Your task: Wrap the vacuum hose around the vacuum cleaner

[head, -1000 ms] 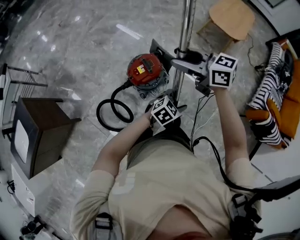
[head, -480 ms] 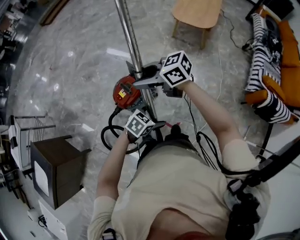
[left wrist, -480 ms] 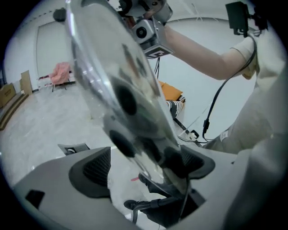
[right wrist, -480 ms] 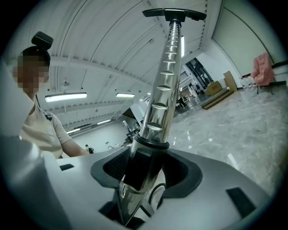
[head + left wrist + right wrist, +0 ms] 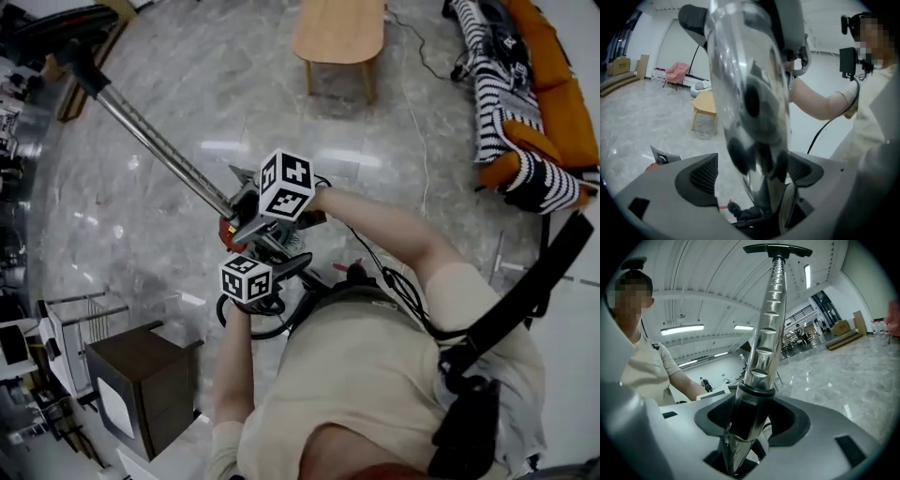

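two grippers at the wand (image 5: 159, 141): right gripper (image 5: 752, 420) clamped on it; left gripper (image 5: 754, 173) jaws just opened wide, wand loose between them. hose (image 5: 223, 314) loops near left gripper, by vacuum (image 5: 225, 236).

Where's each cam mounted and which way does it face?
Head view: on head, steeply down at floor; arms, torso, left tongs, right tongs, wand.
Left gripper view: on left tongs, along jaws just opened, wand between; right arm, torso.
Right gripper view: on right tongs, up along gripped wand; torso, arm.
Shared: wand in all three.
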`<state>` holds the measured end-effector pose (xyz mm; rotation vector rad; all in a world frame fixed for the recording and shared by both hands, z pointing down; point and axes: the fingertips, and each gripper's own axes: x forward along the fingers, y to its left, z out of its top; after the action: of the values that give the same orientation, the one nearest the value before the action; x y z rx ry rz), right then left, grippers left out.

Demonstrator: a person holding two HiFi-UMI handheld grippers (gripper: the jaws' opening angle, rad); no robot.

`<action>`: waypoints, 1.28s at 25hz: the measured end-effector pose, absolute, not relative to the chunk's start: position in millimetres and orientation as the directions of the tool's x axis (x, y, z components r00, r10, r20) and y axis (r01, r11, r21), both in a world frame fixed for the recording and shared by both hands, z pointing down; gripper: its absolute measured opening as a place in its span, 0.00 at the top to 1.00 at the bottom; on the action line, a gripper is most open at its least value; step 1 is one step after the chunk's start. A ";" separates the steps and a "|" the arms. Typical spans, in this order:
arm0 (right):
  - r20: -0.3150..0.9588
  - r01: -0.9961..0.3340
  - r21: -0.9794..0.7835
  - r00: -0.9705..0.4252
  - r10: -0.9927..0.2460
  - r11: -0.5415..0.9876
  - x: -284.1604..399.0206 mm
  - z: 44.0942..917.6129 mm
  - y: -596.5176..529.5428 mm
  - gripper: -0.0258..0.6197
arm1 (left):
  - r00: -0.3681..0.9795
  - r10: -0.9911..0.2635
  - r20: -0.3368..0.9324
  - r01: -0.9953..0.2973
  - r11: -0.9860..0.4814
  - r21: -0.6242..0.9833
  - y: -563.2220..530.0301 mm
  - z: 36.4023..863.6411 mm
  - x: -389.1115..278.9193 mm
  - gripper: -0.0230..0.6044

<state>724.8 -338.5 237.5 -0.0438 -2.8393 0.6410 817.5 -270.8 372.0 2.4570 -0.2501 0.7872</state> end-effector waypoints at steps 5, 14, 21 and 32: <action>0.294 -0.020 -0.369 -0.951 0.096 0.929 737.6 236.0 -341.4 0.63 | 0.858 0.017 0.513 -0.251 -0.858 0.448 -288.6 354.3 853.8 0.37; 0.445 -0.078 -0.360 -0.890 0.097 0.930 722.3 248.0 -399.0 0.63 | 0.881 0.067 0.468 -0.175 -0.873 0.454 -340.5 356.8 839.3 0.65; 0.546 -0.076 -0.322 -0.829 0.119 0.944 702.6 241.1 -439.8 0.63 | 0.900 0.116 0.420 -0.117 -0.863 0.491 -381.4 345.3 826.3 0.71; 0.645 -0.084 -0.210 -0.761 0.073 0.974 690.4 246.2 -485.1 0.63 | 0.941 -0.061 0.333 -0.230 -0.838 0.495 -448.2 336.9 835.2 0.76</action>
<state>690.4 -485.1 246.2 0.0075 -2.4178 0.2953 835.2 -448.2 336.9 2.5446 -0.2065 0.4131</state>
